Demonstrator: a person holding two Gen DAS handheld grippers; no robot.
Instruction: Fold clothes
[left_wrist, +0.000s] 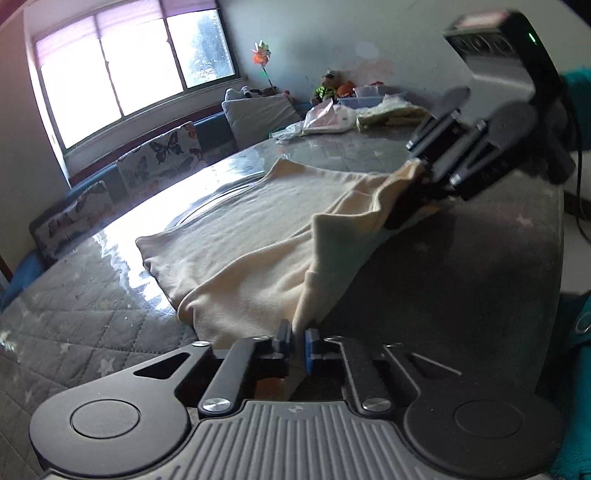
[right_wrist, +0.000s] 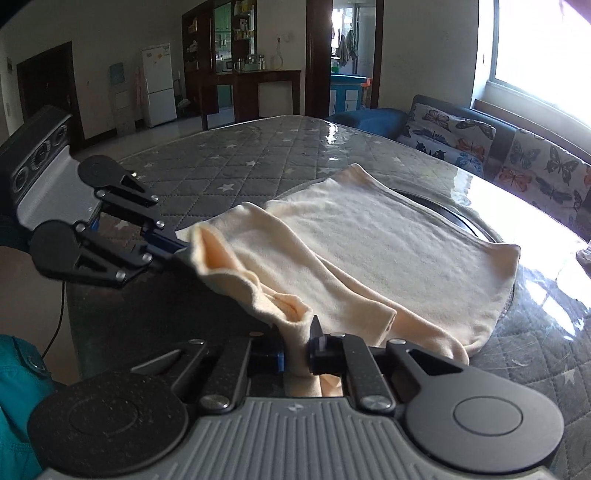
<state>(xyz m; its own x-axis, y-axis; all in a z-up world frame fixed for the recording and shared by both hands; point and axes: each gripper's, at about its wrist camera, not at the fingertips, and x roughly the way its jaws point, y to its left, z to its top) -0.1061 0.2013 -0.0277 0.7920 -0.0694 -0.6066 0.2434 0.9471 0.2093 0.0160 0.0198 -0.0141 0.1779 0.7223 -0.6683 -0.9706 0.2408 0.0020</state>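
- Right now both grippers are clenched on one cream garment (left_wrist: 258, 236), which lies on a grey quilted table (right_wrist: 258, 155) under a clear glossy cover.
- Your left gripper (left_wrist: 298, 341) pinches a bunched fold of cloth at the garment's near edge; your right gripper (right_wrist: 295, 349) pinches another bunch along that same edge.
- That held edge is lifted off the table and sags a little between the two grips; the rest of the garment lies flat, stretching away from both grippers toward the window side.
- Its long axis appears to run along the held edge, from one gripper to the other, so a fold would likely carry this edge forward over the flat part.
- Neither hand looks nearer the flat far edge; they sit roughly level with each other.
- From the left view you see the right gripper (left_wrist: 424, 173) from the side, cloth trailing from its tip, and clutter at the table's far end.
- From the right view you see the left gripper (right_wrist: 177, 240) gripping an open hem, plus the garment's far corners, which the left view shows less fully.
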